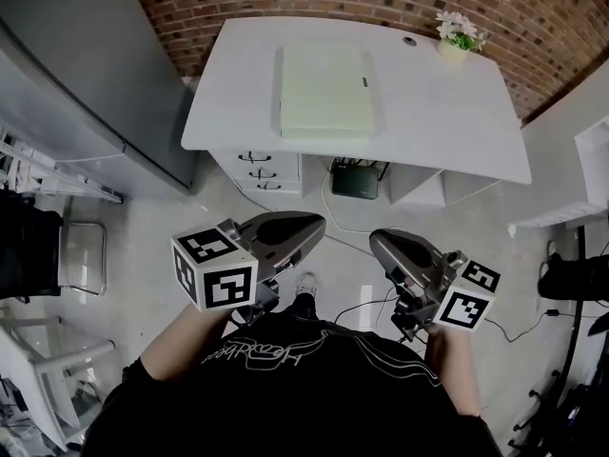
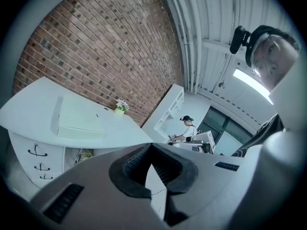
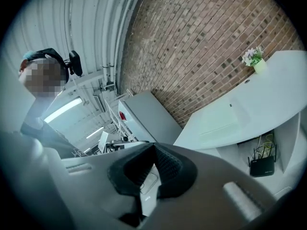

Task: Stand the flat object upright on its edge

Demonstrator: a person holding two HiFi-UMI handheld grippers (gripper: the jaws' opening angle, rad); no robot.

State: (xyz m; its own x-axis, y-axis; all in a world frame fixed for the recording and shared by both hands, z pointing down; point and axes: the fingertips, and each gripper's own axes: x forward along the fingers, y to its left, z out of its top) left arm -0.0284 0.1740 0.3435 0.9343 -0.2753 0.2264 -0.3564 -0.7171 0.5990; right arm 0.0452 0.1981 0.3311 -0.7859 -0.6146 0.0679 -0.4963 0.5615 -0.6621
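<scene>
The flat object, a pale green slab, lies flat on the white desk against the brick wall. It also shows lying flat in the left gripper view and the right gripper view. Both grippers hang over the floor well short of the desk's front edge, side by side. My left gripper is shut and holds nothing; its jaws meet at the tip. My right gripper is shut too, and nothing sits between its pads.
A small flower pot stands at the desk's far right corner. Under the desk are drawers and a black router with cables across the floor. A grey cabinet and chairs stand at the left.
</scene>
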